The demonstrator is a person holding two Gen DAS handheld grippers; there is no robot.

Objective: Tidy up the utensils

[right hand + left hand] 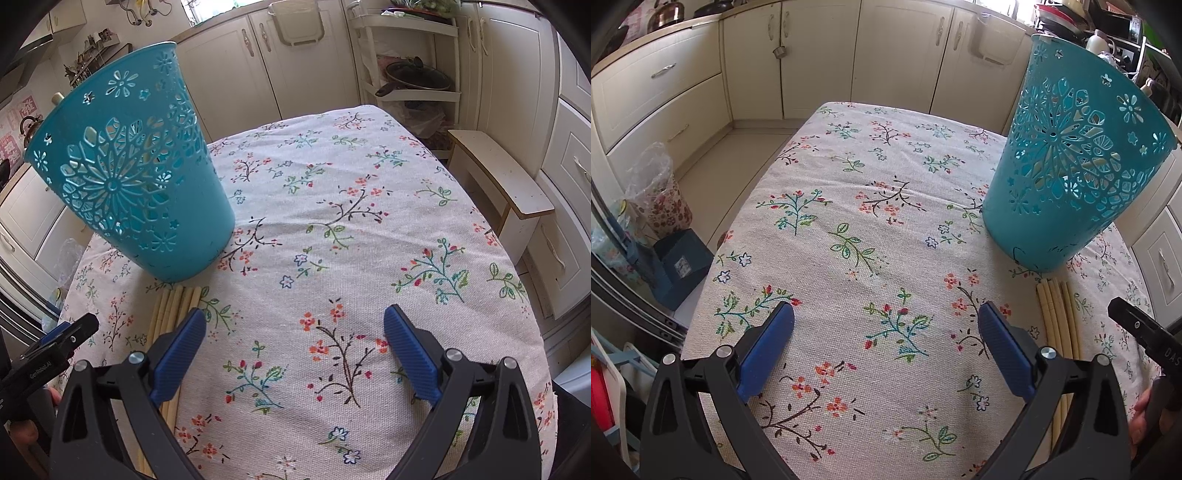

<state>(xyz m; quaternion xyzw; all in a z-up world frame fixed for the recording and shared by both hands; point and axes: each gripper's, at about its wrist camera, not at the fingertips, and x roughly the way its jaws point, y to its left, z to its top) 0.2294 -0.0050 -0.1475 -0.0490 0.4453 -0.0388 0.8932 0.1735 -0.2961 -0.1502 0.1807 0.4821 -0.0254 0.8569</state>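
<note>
A bundle of pale wooden chopsticks (1058,317) lies on the floral tablecloth (871,221), just in front of a tall teal perforated basket (1075,170). My left gripper (886,325) is open and empty, to the left of the chopsticks. In the right wrist view the chopsticks (173,310) lie under my right gripper's left finger and the basket (133,177) stands at the far left. My right gripper (295,325) is open and empty, over the cloth (351,221). Each gripper's body shows at the edge of the other's view.
Cream kitchen cabinets (820,59) surround the table. A low wooden stool (498,177) and a corner rack with a pan (417,81) stand to the right. A blue box (683,266) and bags sit on the floor at left.
</note>
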